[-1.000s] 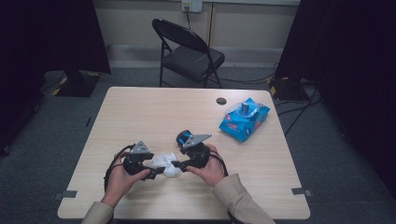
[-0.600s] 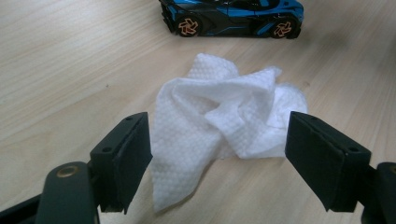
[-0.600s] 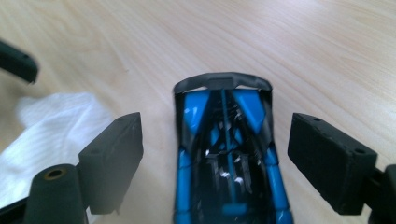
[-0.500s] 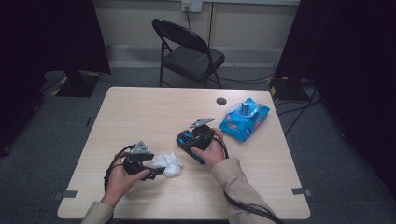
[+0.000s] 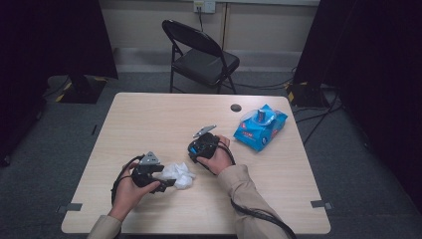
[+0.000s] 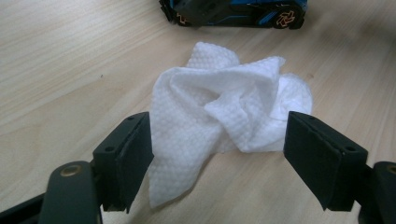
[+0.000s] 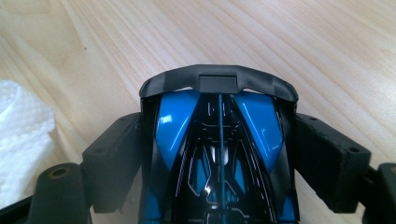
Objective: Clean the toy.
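Note:
A crumpled white wipe [image 5: 180, 174] [image 6: 219, 116] lies on the wooden table [image 5: 149, 119]. My left gripper [image 5: 170, 181] [image 6: 217, 154] stands open around it, one jaw on each side, the pads not pressing. A blue and black toy car [image 5: 195, 149] [image 7: 219, 121] [image 6: 233, 9] stands on its wheels on the table just beyond the wipe. My right gripper [image 5: 199, 145] [image 7: 217, 154] straddles the car from behind. Its jaws have just been opening and the pads now sit close along the car's sides. The wipe's edge [image 7: 18, 140] also appears at the left of the right gripper view.
A blue pack of wipes [image 5: 261, 127] lies at the table's far right with a small black round disc [image 5: 236, 107] beside it. A black folding chair [image 5: 201, 55] stands behind the table. Cables trail from both grippers over the near edge.
My right hand carried the car away from the wipe, to the right and farther back, and lowered it onto the table. The left gripper and the wipe stayed put.

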Motion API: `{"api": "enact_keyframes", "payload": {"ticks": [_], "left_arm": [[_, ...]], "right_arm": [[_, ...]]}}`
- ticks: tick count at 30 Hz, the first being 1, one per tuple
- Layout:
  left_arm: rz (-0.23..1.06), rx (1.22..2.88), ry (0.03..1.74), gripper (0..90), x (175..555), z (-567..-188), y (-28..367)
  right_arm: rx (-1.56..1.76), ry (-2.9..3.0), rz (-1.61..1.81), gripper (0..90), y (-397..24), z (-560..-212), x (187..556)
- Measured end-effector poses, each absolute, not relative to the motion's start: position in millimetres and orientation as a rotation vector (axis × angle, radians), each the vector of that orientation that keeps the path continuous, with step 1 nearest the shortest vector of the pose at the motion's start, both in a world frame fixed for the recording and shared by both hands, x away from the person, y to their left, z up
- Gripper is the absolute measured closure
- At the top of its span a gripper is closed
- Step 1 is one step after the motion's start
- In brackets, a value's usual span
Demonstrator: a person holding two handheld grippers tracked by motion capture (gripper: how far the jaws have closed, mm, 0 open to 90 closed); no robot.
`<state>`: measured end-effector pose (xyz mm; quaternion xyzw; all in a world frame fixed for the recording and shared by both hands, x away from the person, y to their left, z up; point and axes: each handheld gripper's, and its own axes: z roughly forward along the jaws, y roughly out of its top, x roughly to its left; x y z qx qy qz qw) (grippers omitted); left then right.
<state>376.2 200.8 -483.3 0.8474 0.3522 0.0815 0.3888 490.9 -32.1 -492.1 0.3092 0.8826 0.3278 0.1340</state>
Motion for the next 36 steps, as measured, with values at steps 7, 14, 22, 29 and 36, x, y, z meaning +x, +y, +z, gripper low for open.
{"api": "enact_keyframes", "payload": {"ticks": [7,14,22,29,36], "left_arm": [[0.207,2.154,0.897,23.9,376.2,-483.3,200.4],[0.21,2.156,0.894,24.0,375.8,-482.9,199.3],[0.214,2.154,0.896,24.2,375.9,-483.1,198.6],[0.216,2.157,0.897,24.4,378.1,-483.8,196.3],[0.221,2.173,0.891,24.4,378.6,-485.2,192.8]], "right_arm": [[0.931,2.561,0.953,21.4,-28.0,-497.2,491.9],[0.948,2.559,0.968,25.2,-30.6,-497.0,493.4],[0.966,2.543,1.022,25.5,-38.9,-495.0,490.2],[0.933,2.527,1.087,25.6,-51.2,-481.6,485.5],[0.943,2.491,1.146,25.6,-70.3,-475.4,481.7]]}}
